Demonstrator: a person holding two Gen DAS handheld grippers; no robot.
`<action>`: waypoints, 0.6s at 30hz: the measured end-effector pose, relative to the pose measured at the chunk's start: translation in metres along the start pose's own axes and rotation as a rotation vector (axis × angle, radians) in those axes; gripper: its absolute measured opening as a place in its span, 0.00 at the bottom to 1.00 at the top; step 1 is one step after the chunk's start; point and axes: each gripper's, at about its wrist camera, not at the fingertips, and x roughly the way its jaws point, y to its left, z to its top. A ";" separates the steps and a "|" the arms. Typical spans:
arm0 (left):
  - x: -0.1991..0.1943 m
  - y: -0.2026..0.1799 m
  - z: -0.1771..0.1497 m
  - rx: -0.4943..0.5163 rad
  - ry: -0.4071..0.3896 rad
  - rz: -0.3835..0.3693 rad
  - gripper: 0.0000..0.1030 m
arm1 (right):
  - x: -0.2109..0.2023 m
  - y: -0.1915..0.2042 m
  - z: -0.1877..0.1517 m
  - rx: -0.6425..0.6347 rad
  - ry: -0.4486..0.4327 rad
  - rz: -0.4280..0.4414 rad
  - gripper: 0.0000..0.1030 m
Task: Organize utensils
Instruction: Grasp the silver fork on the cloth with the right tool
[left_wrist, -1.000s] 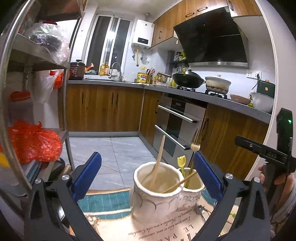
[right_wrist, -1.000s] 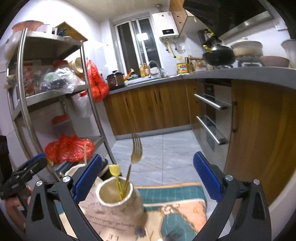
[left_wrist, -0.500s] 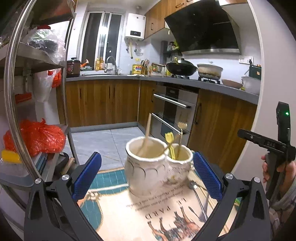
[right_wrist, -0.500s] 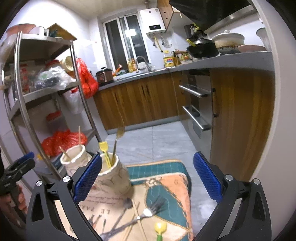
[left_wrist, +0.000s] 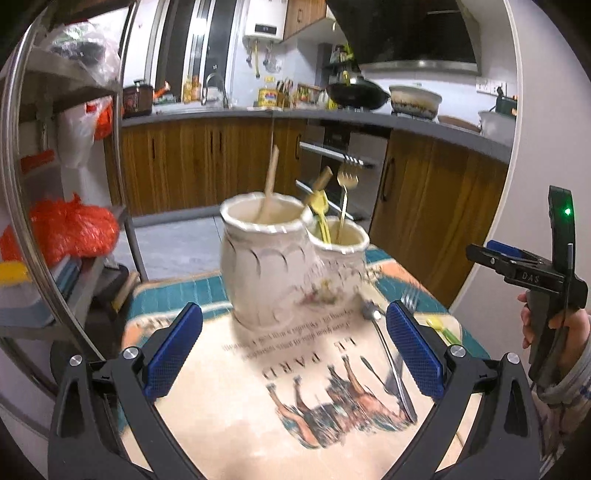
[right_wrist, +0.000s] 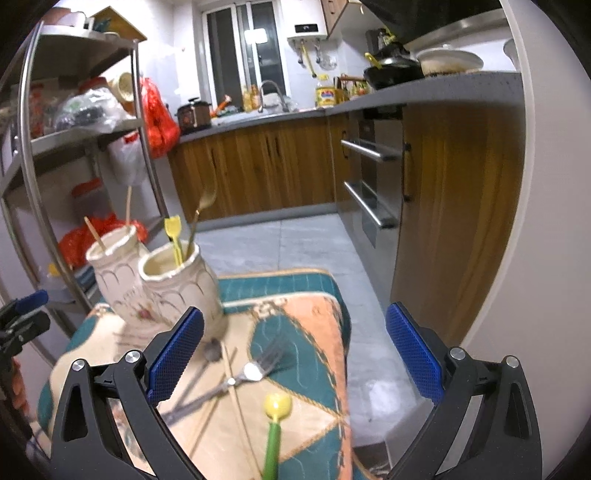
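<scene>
utensils (right_wrist: 236, 380) lie loose on the cloth (right_wrist: 314, 332); both grippers' fingers (left_wrist: 173, 350) (right_wrist: 413, 350) spread wide, empty.

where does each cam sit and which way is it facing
Left wrist: on the left hand-held gripper, facing the two ceramic jars and the kitchen; the right hand shows at the right edge.
Right wrist: on the right hand-held gripper, facing loose cutlery on the mat, jars to the left.
Shared: jars, mat, cutlery, kitchen cabinets.
</scene>
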 end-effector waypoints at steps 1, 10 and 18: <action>0.003 -0.004 -0.004 -0.002 0.017 -0.002 0.95 | 0.000 -0.001 -0.002 0.000 0.005 -0.002 0.95; 0.018 -0.047 -0.024 0.021 0.083 -0.041 0.95 | 0.006 -0.016 -0.010 -0.006 0.044 -0.014 0.95; 0.033 -0.074 -0.037 0.091 0.147 -0.041 0.95 | 0.024 -0.024 -0.014 0.001 0.085 0.039 0.95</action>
